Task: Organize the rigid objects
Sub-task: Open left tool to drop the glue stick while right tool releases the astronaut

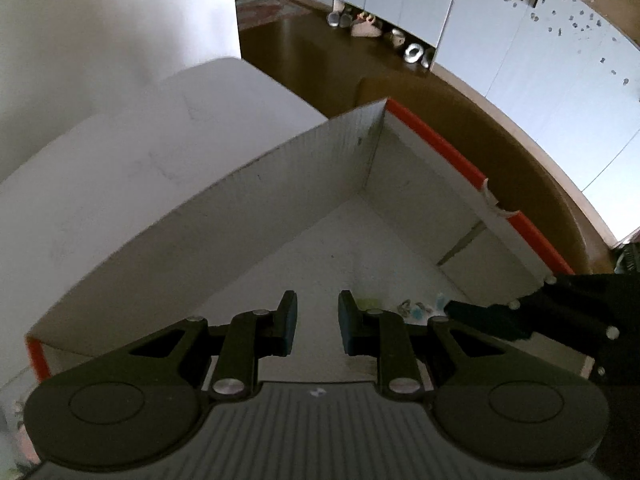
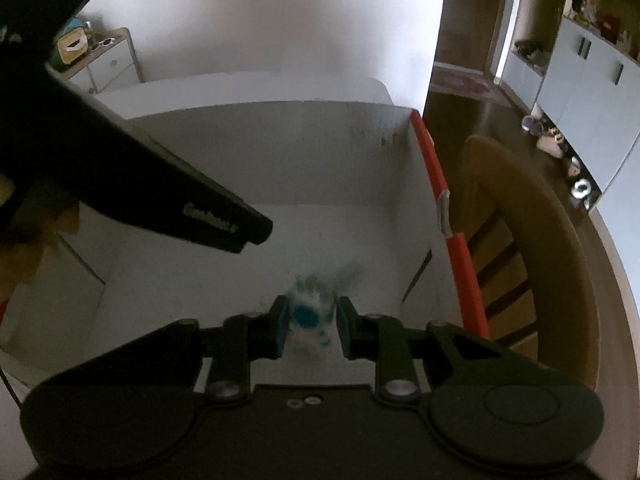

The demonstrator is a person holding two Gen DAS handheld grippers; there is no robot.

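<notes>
A white cardboard box with orange edges stands open on the table; it also shows in the right wrist view. My left gripper is open and empty above the box's inside. My right gripper is over the box floor with a white and blue bottle between its fingers; the bottle is blurred and the pads stand slightly apart from it. The right gripper shows at the right in the left wrist view. Small pale items lie on the box floor.
A white table carries the box. A wooden chair stands right of the box. Shoes line the floor along white cabinets. A small cabinet stands at the far left wall.
</notes>
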